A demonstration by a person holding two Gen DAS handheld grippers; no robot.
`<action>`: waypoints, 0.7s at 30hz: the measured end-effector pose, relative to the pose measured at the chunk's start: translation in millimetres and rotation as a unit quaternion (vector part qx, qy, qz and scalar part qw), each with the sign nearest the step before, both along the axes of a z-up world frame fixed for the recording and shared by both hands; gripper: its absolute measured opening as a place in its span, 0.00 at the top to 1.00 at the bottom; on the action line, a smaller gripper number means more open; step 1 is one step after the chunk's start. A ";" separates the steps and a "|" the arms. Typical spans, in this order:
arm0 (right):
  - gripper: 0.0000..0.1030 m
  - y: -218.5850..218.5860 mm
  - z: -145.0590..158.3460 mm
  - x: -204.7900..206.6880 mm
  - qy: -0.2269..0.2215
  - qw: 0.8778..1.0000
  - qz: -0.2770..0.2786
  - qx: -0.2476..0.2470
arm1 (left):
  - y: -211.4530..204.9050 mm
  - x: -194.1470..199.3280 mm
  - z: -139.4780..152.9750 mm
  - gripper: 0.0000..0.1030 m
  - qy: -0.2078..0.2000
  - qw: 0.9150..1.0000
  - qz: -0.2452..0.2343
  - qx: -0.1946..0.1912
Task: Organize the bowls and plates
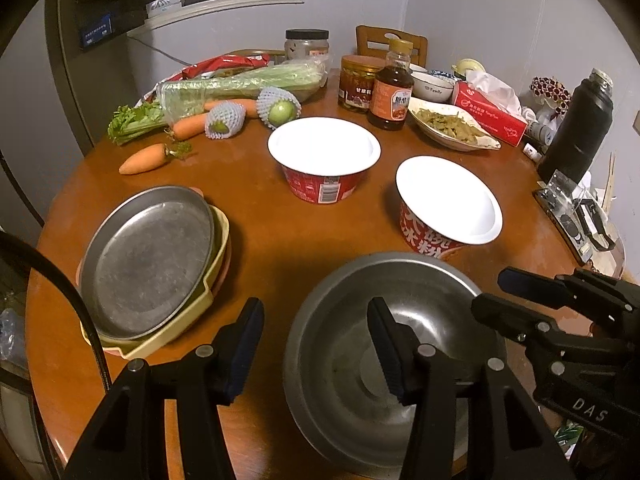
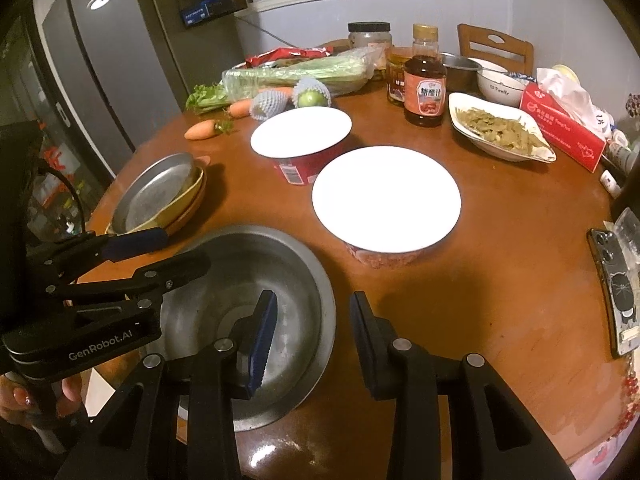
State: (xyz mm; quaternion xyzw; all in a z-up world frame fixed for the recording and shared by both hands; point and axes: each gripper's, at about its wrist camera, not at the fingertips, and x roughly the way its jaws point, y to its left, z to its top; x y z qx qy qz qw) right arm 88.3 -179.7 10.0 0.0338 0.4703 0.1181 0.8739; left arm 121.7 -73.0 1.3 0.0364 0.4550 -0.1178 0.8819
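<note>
— Both claws, left claw [image 1: 316, 344] and right claw [image 2: 314, 332], released, gripping nothing; steel bowl [image 1: 384, 368] right beneath.
— Done so far?
— Metal plate [image 1: 148, 264] stacked on trays, left of the claws.
— Left?
— Two paper bowls [image 1: 324, 160] [image 1: 448, 204] beyond, seemingly unstacked.

Steel bowl [image 1: 344, 364]: near rim was hidden behind the left gripper [image 1: 316, 344] in the left wrist view, and its left side was covered by that same gripper's arm in the right wrist view. Stacked plates [image 1: 152, 276]: only the rims of the yellow and pink ones showed under the metal plate, so the count could not be told. Phone [image 2: 614, 292] at the table [image 2: 500, 272] edge was cut by the right frame border; the labels on the sauce bottle [image 2: 425, 80] were too small to read.
</note>
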 end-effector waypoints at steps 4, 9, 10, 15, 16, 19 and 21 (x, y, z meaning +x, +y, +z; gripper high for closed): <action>0.62 -1.6 8.1 4.5 -0.012 1.000 -0.002 0.000 | 2.9 5.0 6.4 0.48 -0.005 1.000 0.005 -0.003; 0.62 -3.1 16.2 11.5 -0.022 1.000 -0.002 0.001 | 5.7 12.4 11.6 0.48 -0.007 1.000 0.009 -0.006; 0.61 -3.6 17.4 12.9 -0.023 1.000 -0.002 0.001 | 6.3 14.0 12.5 0.48 -0.006 1.000 0.010 -0.008; 0.57 -2.0 24.5 22.3 -0.030 1.000 0.000 -0.003 | 8.4 27.6 23.5 0.48 -0.015 1.000 0.013 -0.014; 0.57 -1.1 27.6 25.5 -0.034 0.999 0.000 -0.005 | 8.9 30.0 25.9 0.48 -0.017 1.000 0.014 -0.016; 0.57 0.1 35.8 36.6 -0.046 0.999 0.003 -0.005 | 9.4 42.3 35.5 0.48 -0.027 0.999 0.017 -0.016; 0.56 0.6 39.7 45.0 -0.051 0.999 0.004 -0.007 | 9.2 51.3 39.7 0.48 -0.032 0.999 0.019 -0.013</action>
